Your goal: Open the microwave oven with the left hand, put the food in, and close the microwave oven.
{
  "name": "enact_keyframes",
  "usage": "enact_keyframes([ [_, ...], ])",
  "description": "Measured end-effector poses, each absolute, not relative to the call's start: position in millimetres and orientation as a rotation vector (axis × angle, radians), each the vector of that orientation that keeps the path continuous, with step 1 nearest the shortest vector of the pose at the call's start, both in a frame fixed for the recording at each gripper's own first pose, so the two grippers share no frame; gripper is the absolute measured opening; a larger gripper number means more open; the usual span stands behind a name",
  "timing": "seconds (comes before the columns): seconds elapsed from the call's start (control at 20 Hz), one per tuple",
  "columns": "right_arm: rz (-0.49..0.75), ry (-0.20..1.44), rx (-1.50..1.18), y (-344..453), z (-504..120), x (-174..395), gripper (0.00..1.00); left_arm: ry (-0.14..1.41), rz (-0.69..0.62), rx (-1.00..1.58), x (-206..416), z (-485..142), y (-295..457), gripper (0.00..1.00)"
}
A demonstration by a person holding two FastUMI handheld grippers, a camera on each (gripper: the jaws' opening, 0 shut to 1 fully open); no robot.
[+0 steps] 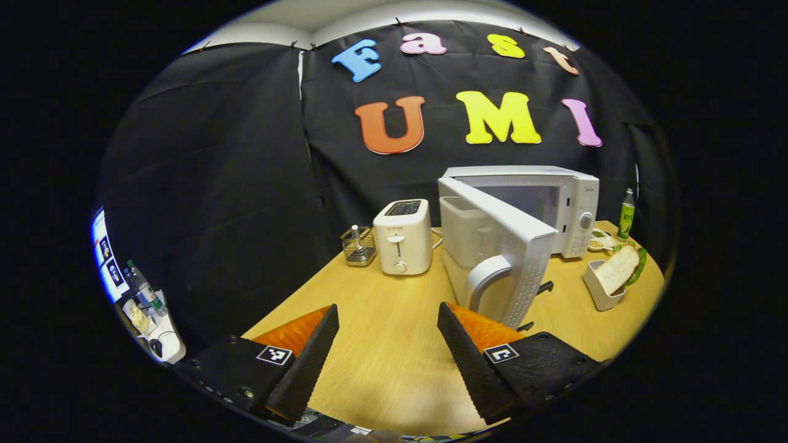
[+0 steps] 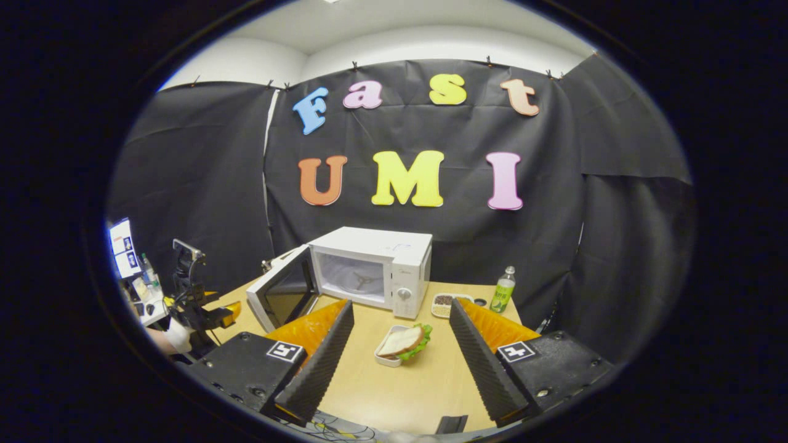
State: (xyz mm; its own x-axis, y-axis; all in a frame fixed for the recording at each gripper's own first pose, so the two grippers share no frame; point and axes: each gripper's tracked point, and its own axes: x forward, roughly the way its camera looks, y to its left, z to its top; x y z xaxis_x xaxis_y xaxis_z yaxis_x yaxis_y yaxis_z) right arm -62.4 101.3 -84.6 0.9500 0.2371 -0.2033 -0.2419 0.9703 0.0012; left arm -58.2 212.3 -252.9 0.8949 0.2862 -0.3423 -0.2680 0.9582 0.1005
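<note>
The microwave (image 2: 369, 271) door (image 1: 502, 261) stands open on the worktop (image 1: 381, 332). A sandwich (image 2: 403, 341) lies near it. Both tongs, left (image 1: 388, 344) and right (image 2: 400, 357), gape empty.

Each handheld gripper, left (image 1: 388, 344) and right (image 2: 401, 357), has two ridged, wedge-shaped fingers set on black blocks. Each block carries a small square black-and-white marker and round screw heads. Thin cables trail beneath the right gripper.

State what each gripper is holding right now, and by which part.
Nothing is held. The left gripper and the right gripper are both open over the table; the sandwich sits untouched in its tray.
</note>
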Motion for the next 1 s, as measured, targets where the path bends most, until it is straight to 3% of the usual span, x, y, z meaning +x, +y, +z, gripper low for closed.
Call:
enact_keyframes([
  [0.25, 0.235, 0.261, -0.024, 90.9, -118.5, -37.0, 1.0, 0.35, 0.298, 0.046, -78.6, -240.3, 219.2, 0.97],
  [0.5, 0.237, 0.407, 0.04, 73.2, -183.7, 4.0, 0.99, 0.296, 0.216, 0.011, -89.3, -210.2, 171.6, 0.97],
  [0.55, 0.242, 0.44, 0.065, 71.0, -198.5, 12.5, 0.93, 0.289, 0.195, 0.006, -90.5, -204.8, 160.2, 0.97],
  [0.6, 0.245, 0.476, 0.095, 69.4, -211.6, 21.7, 1.0, 0.278, 0.182, 0.002, -91.3, -196.2, 149.5, 0.97],
  [0.7, 0.262, 0.542, 0.159, 69.6, -236.8, 41.1, 0.99, 0.253, 0.155, -0.014, -94.0, -179.1, 127.8, 0.97],
  [0.8, 0.287, 0.592, 0.208, 70.8, -259.1, 64.3, 0.96, 0.235, 0.136, -0.022, -95.8, -164.1, 106.1, 0.97],
  [0.85, 0.305, 0.625, 0.237, 73.6, -270.0, 75.4, 0.85, 0.235, 0.128, -0.024, -95.7, -158.5, 94.4, 0.97],
  [0.9, 0.323, 0.661, 0.273, 75.7, -281.3, 87.1, 0.95, 0.231, 0.128, -0.018, -96.2, -153.6, 88.1, 0.97],
  [0.95, 0.347, 0.692, 0.31, 79.7, -291.9, 97.9, 0.94, 0.23, 0.132, -0.015, -97.0, -148.7, 80.4, 0.97],
  [1.0, 0.372, 0.725, 0.333, 84.3, -300.5, 108.8, 0.82, 0.23, 0.138, -0.012, -99.2, -144.3, 73.5, 0.97],
])
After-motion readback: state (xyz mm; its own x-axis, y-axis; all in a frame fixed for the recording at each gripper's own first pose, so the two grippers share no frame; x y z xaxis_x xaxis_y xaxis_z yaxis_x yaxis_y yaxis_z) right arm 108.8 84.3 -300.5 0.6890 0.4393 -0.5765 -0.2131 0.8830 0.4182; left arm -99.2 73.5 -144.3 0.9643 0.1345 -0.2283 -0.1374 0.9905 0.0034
